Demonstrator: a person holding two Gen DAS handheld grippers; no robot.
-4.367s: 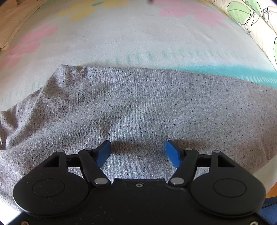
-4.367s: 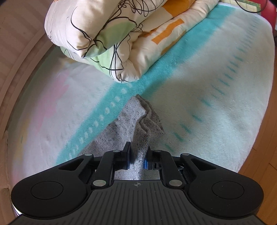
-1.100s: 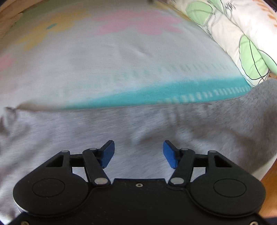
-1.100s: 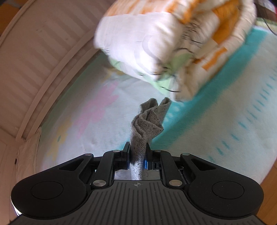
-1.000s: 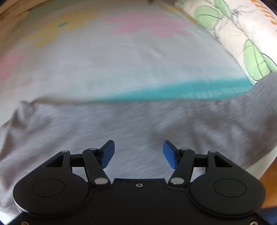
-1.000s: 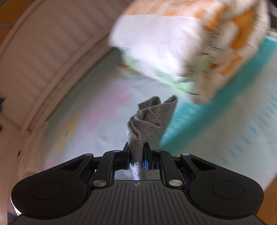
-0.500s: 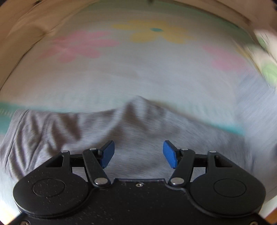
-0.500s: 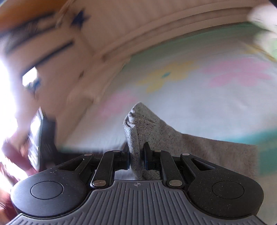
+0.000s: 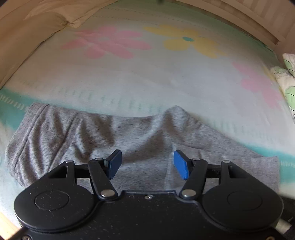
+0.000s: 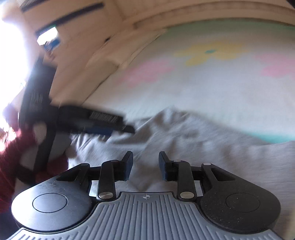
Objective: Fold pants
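The grey pants [image 9: 73,133] lie folded over and rumpled on the flowered bed sheet [image 9: 147,77], with a raised bump of cloth [image 9: 175,114] near the middle. My left gripper [image 9: 146,164] is open just above the pants and holds nothing. In the right wrist view the pants [image 10: 202,140] spread under my right gripper [image 10: 145,164], which is open and empty. The left gripper shows there blurred at the left [image 10: 108,127], over the pants' left part.
A wooden bed frame [image 9: 239,11] runs along the far side. A beige pillow [image 9: 36,20] lies at the far left. A patterned duvet [image 9: 287,81] sits at the right edge. A red sleeve [image 10: 11,153] shows at the left.
My right gripper carried the pant end across to the left, laid it on the rest of the pants and opened. The left gripper stayed open and swung left over the pants.
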